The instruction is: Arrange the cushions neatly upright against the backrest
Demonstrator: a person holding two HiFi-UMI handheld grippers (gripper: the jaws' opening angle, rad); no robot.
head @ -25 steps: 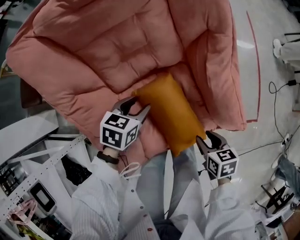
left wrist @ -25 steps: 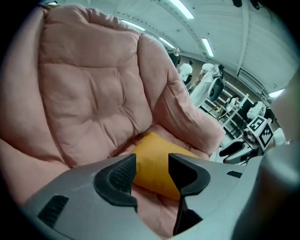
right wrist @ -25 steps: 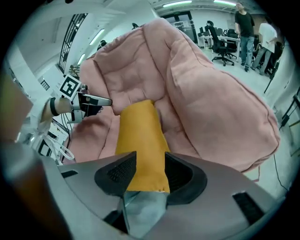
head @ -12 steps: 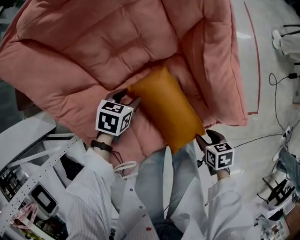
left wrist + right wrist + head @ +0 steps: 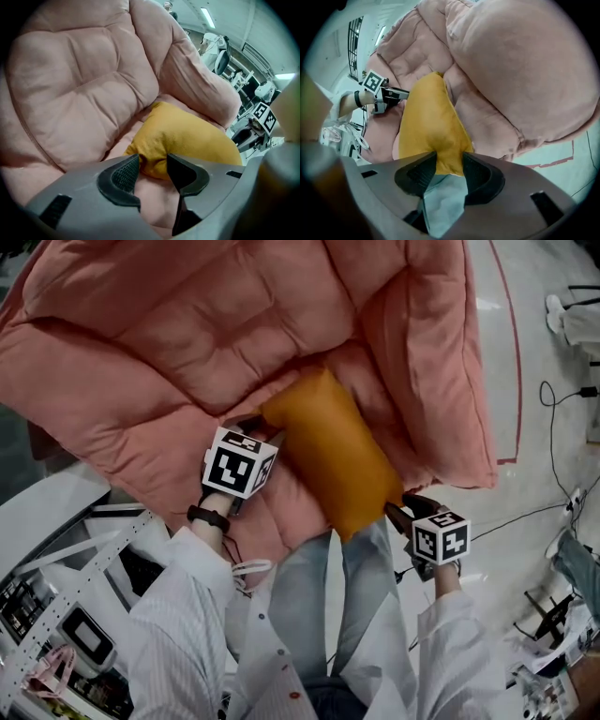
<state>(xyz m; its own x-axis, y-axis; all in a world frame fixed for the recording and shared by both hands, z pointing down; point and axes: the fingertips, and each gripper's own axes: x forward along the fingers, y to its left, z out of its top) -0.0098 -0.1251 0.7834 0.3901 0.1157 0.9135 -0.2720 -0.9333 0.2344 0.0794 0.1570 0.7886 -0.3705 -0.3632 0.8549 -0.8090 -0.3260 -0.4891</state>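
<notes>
A pink armchair [image 5: 187, 334] fills the view. The left gripper [image 5: 152, 165] jaws are closing on one corner of the cushion [image 5: 333, 460]. The right gripper [image 5: 449, 161] jaws, wide, pinch the opposite corner. The cushion lies on the seat against an armrest [image 5: 436, 352], with open backrest beyond it and a cable [image 5: 551, 456] on the floor.

- cushion [image 5: 333, 460]: plain mustard yellow;
- armchair [image 5: 216, 324]: salmon pink, quilted in stitched squares;
- cubes [image 5: 240, 465]: white with black square markers;
- sleeves [image 5: 178, 624]: white with fine stripes;
- floor [image 5: 553, 390]: pale grey with a red line
</notes>
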